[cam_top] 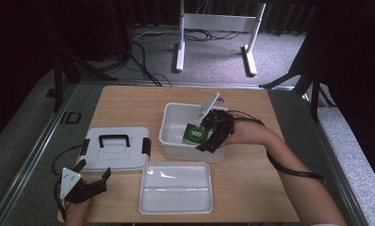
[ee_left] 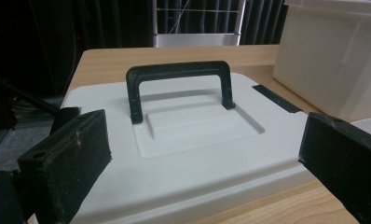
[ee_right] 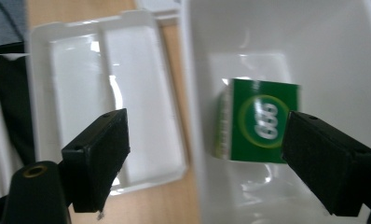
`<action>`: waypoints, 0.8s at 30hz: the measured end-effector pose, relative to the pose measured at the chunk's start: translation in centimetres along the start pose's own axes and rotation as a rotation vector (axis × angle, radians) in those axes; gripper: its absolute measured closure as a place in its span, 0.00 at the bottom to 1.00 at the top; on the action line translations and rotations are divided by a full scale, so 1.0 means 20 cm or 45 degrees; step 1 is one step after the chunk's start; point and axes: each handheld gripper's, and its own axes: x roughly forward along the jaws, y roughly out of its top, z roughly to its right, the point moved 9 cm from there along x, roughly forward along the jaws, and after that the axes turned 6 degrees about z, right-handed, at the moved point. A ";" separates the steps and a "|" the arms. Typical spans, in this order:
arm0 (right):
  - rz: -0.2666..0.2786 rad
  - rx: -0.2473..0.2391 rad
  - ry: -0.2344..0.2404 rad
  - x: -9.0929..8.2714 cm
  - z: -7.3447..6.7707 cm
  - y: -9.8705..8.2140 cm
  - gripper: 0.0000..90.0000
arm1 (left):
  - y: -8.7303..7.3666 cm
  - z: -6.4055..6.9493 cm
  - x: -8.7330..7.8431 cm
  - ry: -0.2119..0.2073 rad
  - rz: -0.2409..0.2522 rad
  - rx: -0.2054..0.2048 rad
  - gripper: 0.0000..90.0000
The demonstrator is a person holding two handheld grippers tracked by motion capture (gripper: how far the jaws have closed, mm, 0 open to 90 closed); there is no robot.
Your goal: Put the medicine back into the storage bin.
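Tray (cam_top: 175,188): nearest you at the table's front edge, white, shallow, nothing in it.
Table (cam_top: 129,101): wooden; it carries the tray, lid and bin.
Bin (cam_top: 172,141): white, open-topped, behind the tray and to your right of the lid.
Lid (cam_top: 115,148): lies flat left of the bin, black handle (ee_left: 179,86) up, so the bin is not yet closed.
Right gripper (cam_top: 211,134): your claw is spread wide, straddling the bin's near wall, pinching nothing.
Left gripper (cam_top: 92,176): spread too, low at the lid's front edge, holding nothing.
Green box (ee_right: 258,121): marked 999, inside the bin near its floor, just ahead of your right claw and nearer its right-hand pad, not clamped.
Progress: I judge the box delivered or about to be lifted; I cannot tell which. Lid and tray are unplaced.
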 end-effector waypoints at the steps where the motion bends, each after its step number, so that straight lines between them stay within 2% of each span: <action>1: 0.008 -0.009 0.014 0.00 -0.03 0.00 0.16 | 0.00 0.00 0.00 0.000 0.000 0.000 0.02; 4: 0.026 -0.040 0.061 0.04 -0.12 -0.02 0.16 | 0.00 0.00 0.00 0.001 0.001 -0.003 0.02; 5: 0.026 -0.040 0.061 0.04 -0.12 -0.02 0.16 | 0.00 0.00 0.00 0.002 0.001 -0.003 0.02; 6: 0.036 -0.051 0.067 0.07 -0.15 -0.03 0.16 | 0.00 0.00 0.00 0.002 0.001 0.000 0.02; 9: 0.038 -0.053 0.072 0.08 -0.16 -0.04 0.16 | 0.00 0.00 0.00 0.003 0.001 -0.002 0.02; 10: 0.038 -0.050 0.096 0.10 -0.19 -0.05 0.16 | 0.00 0.00 0.00 0.004 0.000 -0.003 0.02; 13: 0.006 -0.091 0.129 0.18 -0.27 -0.09 0.16 | 0.00 0.00 0.00 0.007 0.001 -0.003 0.02; 17: 0.024 -0.095 0.173 0.21 -0.32 -0.09 0.16 | 0.00 0.00 0.00 0.008 0.001 -0.003 0.02; 19: 0.036 -0.099 0.185 0.24 -0.35 -0.09 0.21 | 0.00 0.00 0.00 0.009 0.001 -0.004 0.02; 22: 0.038 -0.128 0.213 0.29 -0.40 -0.09 0.21 | 0.00 0.00 0.00 0.007 -0.001 -0.003 0.02; 24: 0.049 -0.141 0.239 0.33 -0.45 -0.10 0.28 | 0.00 0.00 0.00 0.006 0.000 -0.003 0.02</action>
